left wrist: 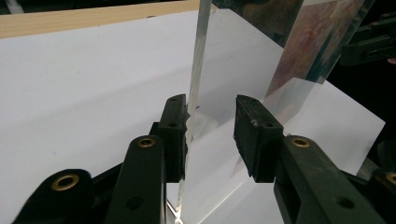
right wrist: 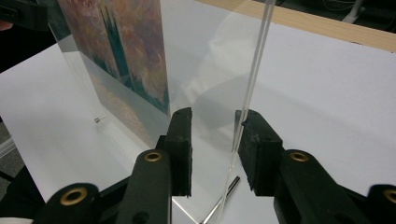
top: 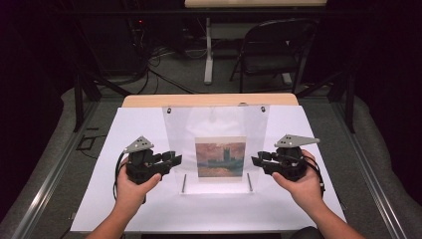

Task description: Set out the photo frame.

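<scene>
A clear acrylic stand [top: 214, 124] rises from the white board [top: 139, 124], with a painted print [top: 220, 158] of a tower in its lower middle. My left gripper [top: 175, 160] is at the stand's left edge and my right gripper [top: 256, 160] at its right edge. In the left gripper view the jaws [left wrist: 210, 126] straddle the sheet's edge [left wrist: 195, 70]; the left pad [left wrist: 175, 135] touches it and the other stands apart. In the right gripper view the jaws [right wrist: 215, 140] straddle the other edge [right wrist: 259, 56], which lies against the right pad [right wrist: 254, 149]. Both grippers are open.
Two short metal pins [top: 183, 183] [top: 249, 181] lie at the stand's foot. The board rests on a wooden table [top: 209, 99]. Beyond it are a folding chair [top: 273, 50], cables on the floor and a second table's leg [top: 208, 55].
</scene>
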The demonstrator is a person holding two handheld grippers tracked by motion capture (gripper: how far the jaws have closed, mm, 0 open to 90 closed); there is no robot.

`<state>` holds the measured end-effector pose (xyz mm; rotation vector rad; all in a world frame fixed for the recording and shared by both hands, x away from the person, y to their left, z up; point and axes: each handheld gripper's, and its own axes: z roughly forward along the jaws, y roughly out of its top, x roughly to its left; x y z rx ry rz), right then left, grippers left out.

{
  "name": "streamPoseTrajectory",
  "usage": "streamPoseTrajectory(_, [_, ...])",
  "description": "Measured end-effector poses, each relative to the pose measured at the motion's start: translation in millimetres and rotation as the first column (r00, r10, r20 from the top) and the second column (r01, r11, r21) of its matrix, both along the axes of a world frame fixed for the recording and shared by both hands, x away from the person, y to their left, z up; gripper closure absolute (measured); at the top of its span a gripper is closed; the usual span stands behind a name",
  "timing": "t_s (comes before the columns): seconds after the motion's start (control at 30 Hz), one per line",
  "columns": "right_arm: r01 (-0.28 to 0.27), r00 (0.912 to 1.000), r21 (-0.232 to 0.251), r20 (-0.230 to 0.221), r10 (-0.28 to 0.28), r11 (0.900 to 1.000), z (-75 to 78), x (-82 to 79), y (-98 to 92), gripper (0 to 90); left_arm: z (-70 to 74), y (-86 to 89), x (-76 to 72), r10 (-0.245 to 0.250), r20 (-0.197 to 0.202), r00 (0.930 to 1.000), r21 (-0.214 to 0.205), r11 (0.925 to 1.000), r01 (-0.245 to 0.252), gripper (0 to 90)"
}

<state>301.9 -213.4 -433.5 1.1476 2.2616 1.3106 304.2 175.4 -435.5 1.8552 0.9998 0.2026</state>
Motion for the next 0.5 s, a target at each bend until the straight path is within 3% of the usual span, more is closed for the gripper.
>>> streamPoseTrajectory(0.5, [-0.003, 0.9999, 0.009, -0.011, 0.003, 1.0000, 0.2, 0.7, -0.9, 66.0, 0.5, -0.4, -0.5, 0.006, -0.003, 1.0000, 0.001, 1.0000, -0.006, 64.5])
